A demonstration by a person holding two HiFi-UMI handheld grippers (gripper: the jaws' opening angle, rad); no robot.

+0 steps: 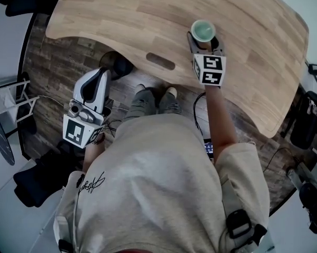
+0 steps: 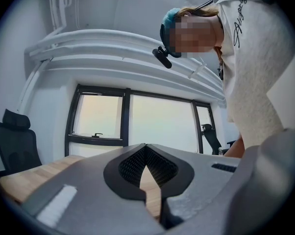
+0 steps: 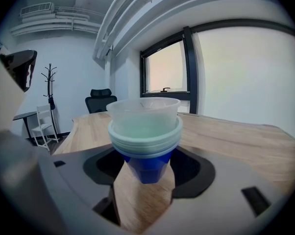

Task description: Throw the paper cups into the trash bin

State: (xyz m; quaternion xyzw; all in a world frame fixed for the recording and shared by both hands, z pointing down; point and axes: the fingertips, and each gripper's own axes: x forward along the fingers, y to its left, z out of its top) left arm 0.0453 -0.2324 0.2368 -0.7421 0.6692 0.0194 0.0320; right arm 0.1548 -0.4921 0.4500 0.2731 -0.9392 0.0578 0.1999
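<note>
A stack of nested paper cups (image 1: 203, 29), blue on the outside with pale green rims and a clear one on top, stands upright between the jaws of my right gripper (image 1: 205, 41). It is above the near part of the wooden table (image 1: 121, 15). In the right gripper view the jaws are shut on the blue base of the cups (image 3: 145, 131), with the right gripper (image 3: 145, 169) over the table top (image 3: 226, 136). My left gripper (image 1: 102, 74) hangs low at my left side, below the table's edge. Its jaws meet with nothing between them (image 2: 145, 153). I see no trash bin.
The table's curved front edge has a slot cut-out (image 1: 160, 61). Dark chairs (image 1: 35, 181) stand on the floor at the lower left, and dark equipment (image 1: 306, 120) at the right. A black office chair (image 3: 99, 99) and a coat rack (image 3: 50, 82) stand beyond the table.
</note>
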